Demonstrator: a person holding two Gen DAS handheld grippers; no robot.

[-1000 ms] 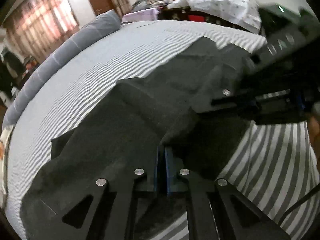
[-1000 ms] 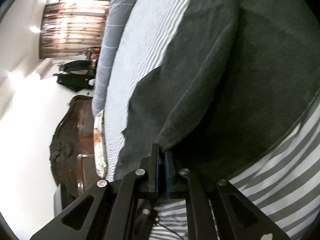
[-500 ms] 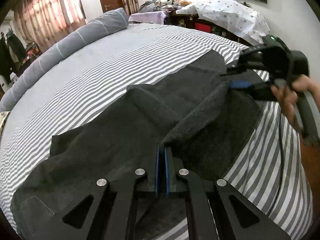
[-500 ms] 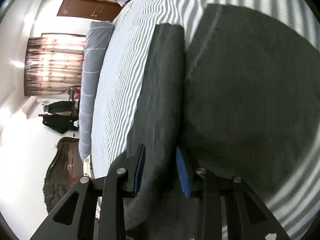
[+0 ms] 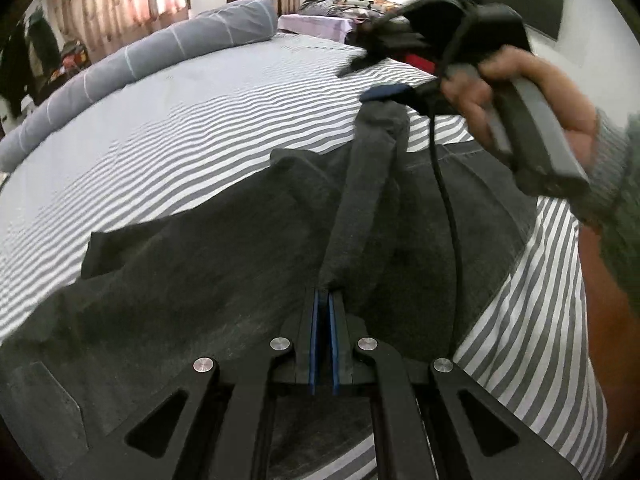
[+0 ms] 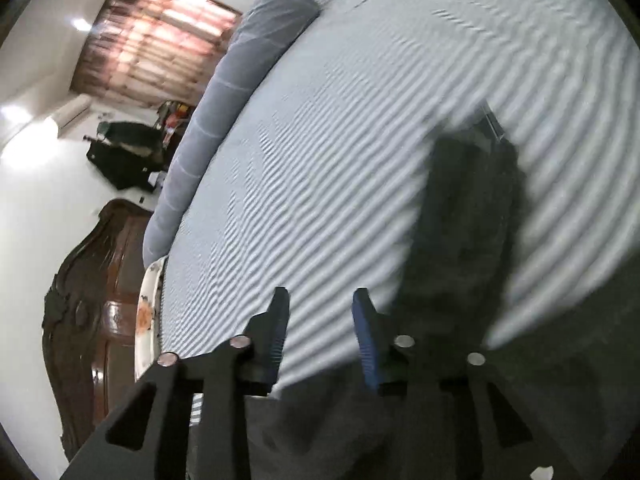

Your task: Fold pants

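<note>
Dark grey pants [image 5: 208, 264] lie spread on a striped bed. My left gripper [image 5: 324, 300] is shut on a fold of the pants, which rises as a taut ridge [image 5: 368, 184] toward the right gripper. In the left wrist view the right gripper [image 5: 368, 80], held in a hand, is lifted above the pants' far end, and the ridge top drapes just below its blue pad. In the right wrist view the right gripper [image 6: 320, 300] is open with nothing between its fingers, and the pants [image 6: 468, 216] lie blurred below it.
The grey-and-white striped bedsheet [image 5: 192, 120] stretches left and beyond the pants. A long grey bolster [image 5: 132, 68] runs along the far edge. A dark wooden headboard [image 6: 84, 300] stands at the left in the right wrist view. A black cable [image 5: 452, 224] hangs from the right gripper.
The right gripper went from shut on the pants to open and has lifted up and away from the fabric. The left gripper stays shut on the fold, now pulled tauter.
</note>
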